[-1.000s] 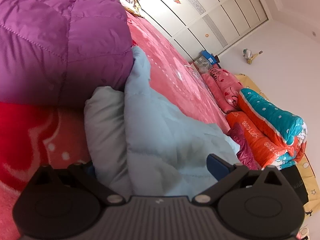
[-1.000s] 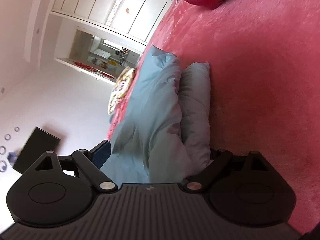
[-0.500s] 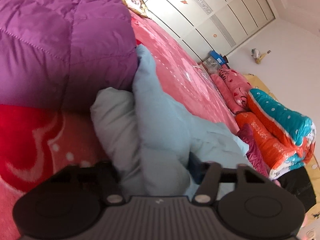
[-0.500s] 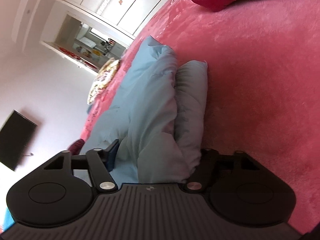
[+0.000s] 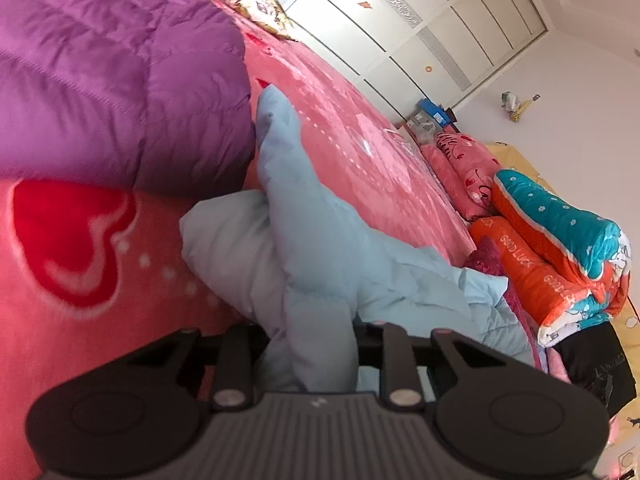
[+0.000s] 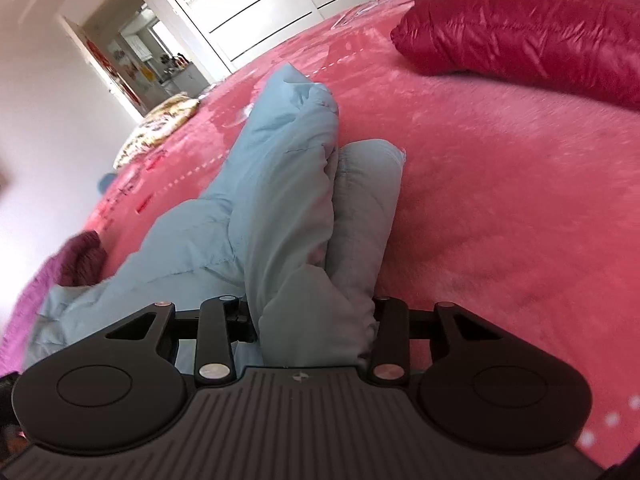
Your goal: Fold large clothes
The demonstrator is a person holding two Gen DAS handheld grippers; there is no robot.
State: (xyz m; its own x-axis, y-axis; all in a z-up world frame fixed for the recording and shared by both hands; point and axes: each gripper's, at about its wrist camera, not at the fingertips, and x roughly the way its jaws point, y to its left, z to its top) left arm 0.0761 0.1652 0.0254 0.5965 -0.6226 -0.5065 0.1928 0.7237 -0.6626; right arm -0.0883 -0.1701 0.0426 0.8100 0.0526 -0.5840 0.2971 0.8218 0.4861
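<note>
Left gripper and right gripper, jaws just closing, each clamp a bunched end of the light-blue padded jacket lying mid-bed on the pink blanket. Folding appears barely begun. Fingertips are buried in fabric; the jacket's far end is cut off.

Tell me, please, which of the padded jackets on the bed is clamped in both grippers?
The light blue jacket: the left gripper and right gripper pinch its bunched fabric, while the purple jacket and dark red jacket lie apart, untouched.
</note>
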